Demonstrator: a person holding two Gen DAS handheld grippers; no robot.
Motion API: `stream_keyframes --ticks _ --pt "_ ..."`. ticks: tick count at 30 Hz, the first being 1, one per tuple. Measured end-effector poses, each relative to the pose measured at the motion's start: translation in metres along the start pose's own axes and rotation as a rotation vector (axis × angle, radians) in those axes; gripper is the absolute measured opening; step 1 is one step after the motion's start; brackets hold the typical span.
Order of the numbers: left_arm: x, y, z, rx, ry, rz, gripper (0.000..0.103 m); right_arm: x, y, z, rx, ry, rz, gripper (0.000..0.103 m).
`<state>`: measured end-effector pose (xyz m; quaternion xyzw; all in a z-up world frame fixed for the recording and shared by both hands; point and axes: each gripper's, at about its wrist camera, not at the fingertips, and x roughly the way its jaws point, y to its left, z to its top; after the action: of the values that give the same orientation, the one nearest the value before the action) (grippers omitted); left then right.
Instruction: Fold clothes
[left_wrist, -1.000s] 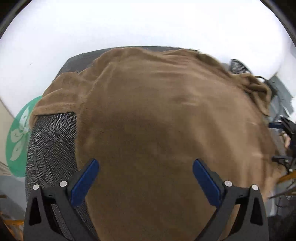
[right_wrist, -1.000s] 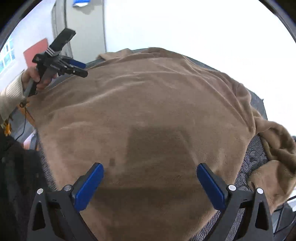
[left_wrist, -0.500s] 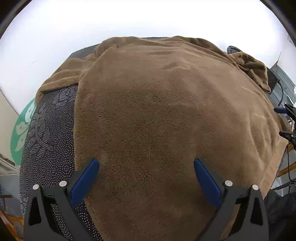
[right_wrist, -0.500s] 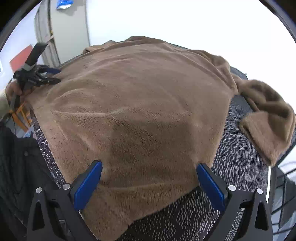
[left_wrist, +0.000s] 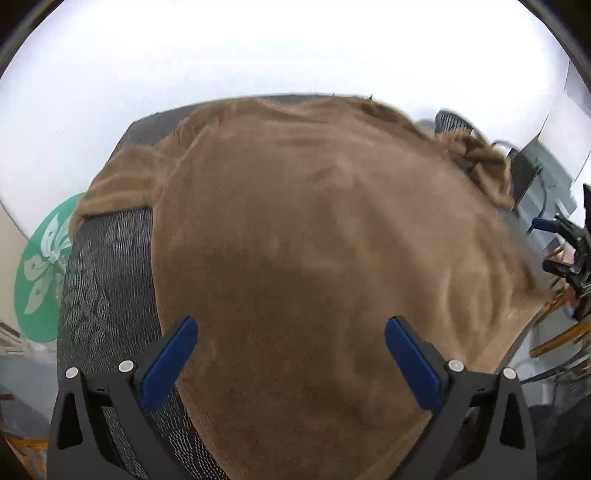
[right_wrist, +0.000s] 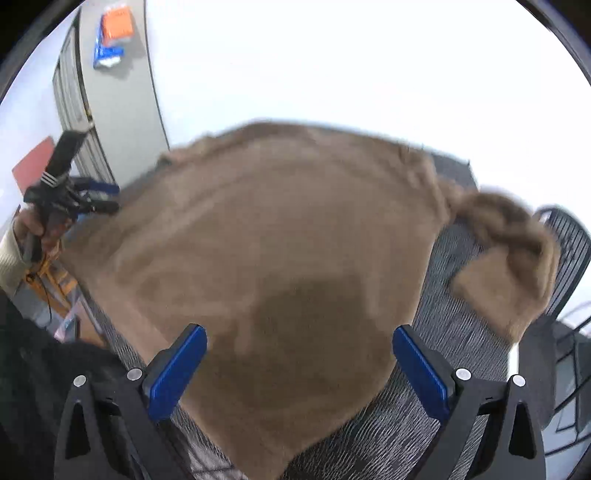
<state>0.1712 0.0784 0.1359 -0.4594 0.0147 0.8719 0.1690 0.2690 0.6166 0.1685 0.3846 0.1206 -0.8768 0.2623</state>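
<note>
Both grippers, left (left_wrist: 290, 363) and right (right_wrist: 299, 371), hang wide apart above a brown garment (left_wrist: 314, 258) and hold nothing. It lies spread over a dark patterned table (left_wrist: 103, 280), one sleeve (right_wrist: 513, 262) bunched near the right edge.

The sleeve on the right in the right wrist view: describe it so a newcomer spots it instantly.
Find the dark patterned table cover under the brown fleece garment. Follow the garment's far right shoulder to the sleeve. Unlike the flat body, it is bunched, doubled back, and lies on bare cover.
</note>
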Motion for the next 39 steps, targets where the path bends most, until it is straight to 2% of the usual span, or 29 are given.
stream_keyframes --ticks 6,8,10,13,17,21,25,28,30,32,35,37,39 --pt "-0.020 0.041 0.075 -0.142 -0.063 -0.086 0.102 -0.028 -0.025 0.069 -0.005 -0.066 -0.042 0.102" --pt "-0.021 0.056 0.102 -0.179 -0.092 -0.065 0.102 -0.027 -0.041 0.097 0.027 -0.078 -0.073 0.102" --pt "-0.012 0.070 0.133 -0.164 -0.109 0.000 0.102 -0.016 -0.054 0.124 0.049 -0.073 -0.131 0.102" --pt "0.017 0.089 0.173 -0.131 -0.105 0.151 0.102 0.009 -0.086 0.160 0.106 -0.057 -0.201 0.102" --pt "0.082 0.108 0.212 -0.029 -0.032 0.371 0.102 0.062 -0.130 0.198 0.204 -0.009 -0.228 0.102" --pt "0.148 0.125 0.232 0.031 0.061 0.473 0.102 0.126 -0.158 0.228 0.264 0.030 -0.258 0.102" --pt "0.205 0.142 0.246 0.045 0.109 0.554 0.102 0.193 -0.167 0.253 0.208 0.075 -0.325 0.102" --pt "0.238 0.155 0.252 0.007 0.134 0.546 0.102 0.246 -0.161 0.264 0.138 0.112 -0.304 0.102" --pt "0.246 0.160 0.253 -0.005 0.106 0.553 0.103 0.280 -0.157 0.265 0.083 0.143 -0.317 0.102" --pt "0.248 0.171 0.254 -0.050 0.079 0.601 0.103 0.313 -0.157 0.262 0.005 0.178 -0.402 0.102" --pt "0.251 0.198 0.254 -0.139 0.055 0.688 0.103 0.338 -0.180 0.255 -0.006 0.218 -0.535 0.102" --pt "0.247 0.214 0.250 -0.210 0.038 0.623 0.103 0.337 -0.204 0.250 0.054 0.183 -0.554 0.102" --pt "0.245 0.223 0.247 -0.254 0.034 0.604 0.103 0.334 -0.225 0.246 0.126 0.177 -0.583 0.102"
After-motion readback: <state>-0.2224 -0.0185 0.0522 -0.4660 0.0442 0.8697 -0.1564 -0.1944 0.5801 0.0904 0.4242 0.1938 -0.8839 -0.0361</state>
